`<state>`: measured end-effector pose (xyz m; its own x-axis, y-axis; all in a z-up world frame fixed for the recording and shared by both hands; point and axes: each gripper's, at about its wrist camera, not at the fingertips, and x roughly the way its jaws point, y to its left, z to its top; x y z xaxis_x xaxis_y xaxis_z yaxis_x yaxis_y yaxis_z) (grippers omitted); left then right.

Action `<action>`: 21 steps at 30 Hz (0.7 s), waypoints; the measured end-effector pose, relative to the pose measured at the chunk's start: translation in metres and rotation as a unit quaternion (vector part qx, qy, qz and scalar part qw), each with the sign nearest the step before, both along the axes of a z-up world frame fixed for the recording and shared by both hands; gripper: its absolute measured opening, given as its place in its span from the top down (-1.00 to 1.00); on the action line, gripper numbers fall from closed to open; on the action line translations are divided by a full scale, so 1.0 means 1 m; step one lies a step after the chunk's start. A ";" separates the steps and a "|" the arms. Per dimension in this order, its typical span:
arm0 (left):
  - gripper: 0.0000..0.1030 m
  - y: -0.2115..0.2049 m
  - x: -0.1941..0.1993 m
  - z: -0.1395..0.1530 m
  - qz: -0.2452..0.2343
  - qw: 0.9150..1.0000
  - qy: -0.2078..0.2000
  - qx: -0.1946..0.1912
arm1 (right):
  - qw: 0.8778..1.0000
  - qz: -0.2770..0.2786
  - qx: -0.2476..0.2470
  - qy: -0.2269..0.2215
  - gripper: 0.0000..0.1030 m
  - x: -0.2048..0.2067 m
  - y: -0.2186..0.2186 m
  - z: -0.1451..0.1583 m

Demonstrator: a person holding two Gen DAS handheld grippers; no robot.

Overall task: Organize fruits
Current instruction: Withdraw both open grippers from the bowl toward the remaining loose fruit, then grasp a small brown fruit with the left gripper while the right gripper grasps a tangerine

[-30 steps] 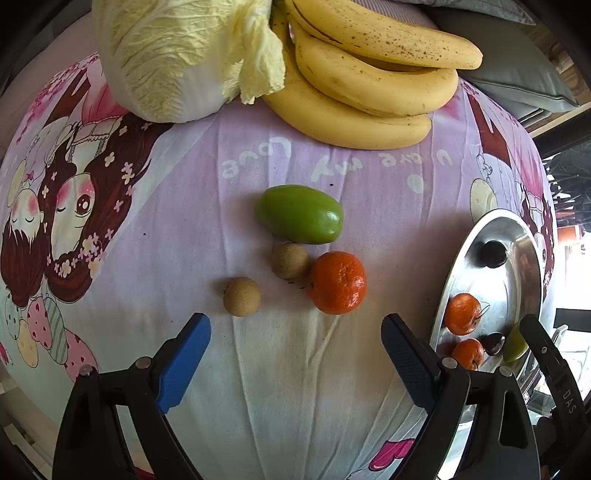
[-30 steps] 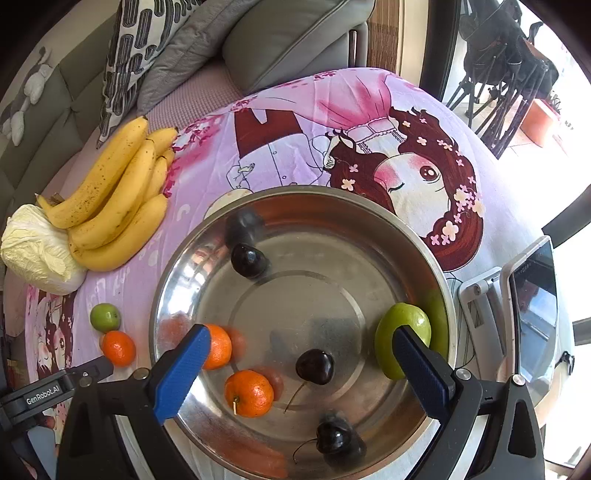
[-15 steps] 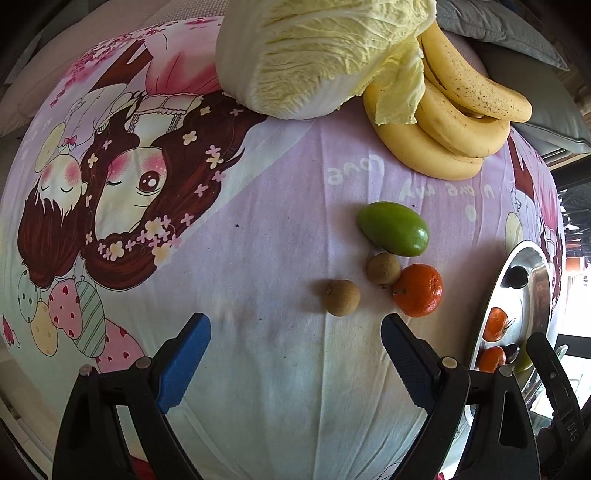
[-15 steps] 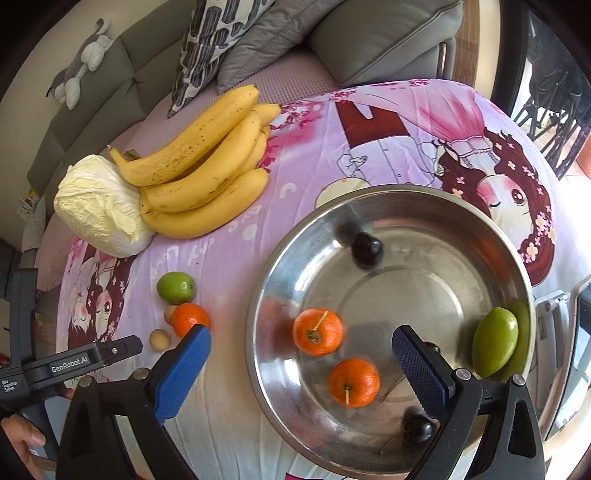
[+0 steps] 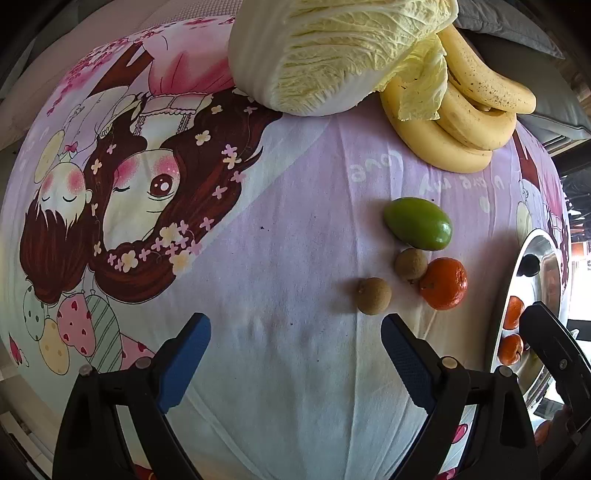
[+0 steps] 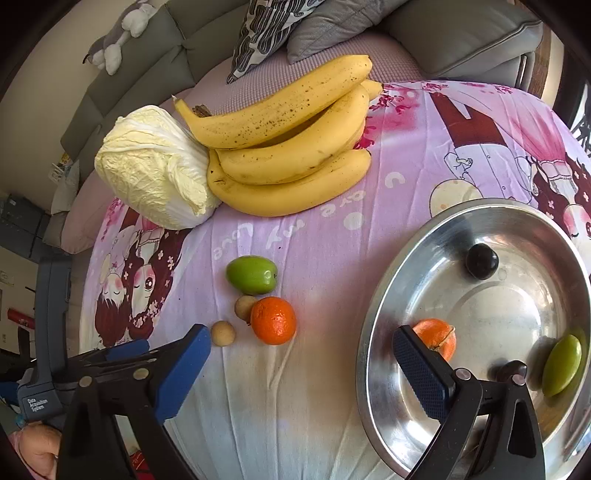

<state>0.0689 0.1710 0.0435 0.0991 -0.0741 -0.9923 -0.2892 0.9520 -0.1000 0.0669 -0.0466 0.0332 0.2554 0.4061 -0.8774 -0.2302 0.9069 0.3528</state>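
On the pink cartoon cloth lie a green fruit (image 5: pixel 418 223) (image 6: pixel 252 274), a tangerine (image 5: pixel 443 283) (image 6: pixel 273 320) and two small brown round fruits (image 5: pixel 373 295) (image 6: pixel 223 333). A steel bowl (image 6: pixel 373 317) at the right holds a tangerine (image 6: pixel 436 336), dark cherries (image 6: pixel 481 261) and a green fruit (image 6: pixel 561 364). My left gripper (image 5: pixel 295 356) is open and empty, just short of the loose fruits. My right gripper (image 6: pixel 299 363) is open and empty between the loose fruits and the bowl.
A bunch of bananas (image 6: pixel 291 147) and a napa cabbage (image 6: pixel 155 166) lie at the far side of the cloth. Grey sofa cushions (image 6: pixel 443 33) stand behind. The bowl's rim (image 5: pixel 517 280) shows at the right edge of the left wrist view.
My right gripper has swung left from over the bowl toward the loose fruits. My left gripper has shifted left, so the fruits now sit to its right.
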 end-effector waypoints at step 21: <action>-0.22 -0.024 0.000 -0.005 -0.072 0.996 -0.036 -0.025 | 0.999 0.027 0.033 0.023 -0.21 0.005 0.028 -0.032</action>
<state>0.0688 0.1473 0.0388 0.1545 -0.1414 -0.9778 -0.1396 0.9767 -0.1633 0.0721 -0.0182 0.0012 0.1914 0.4762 -0.8583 -0.2596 0.8679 0.4236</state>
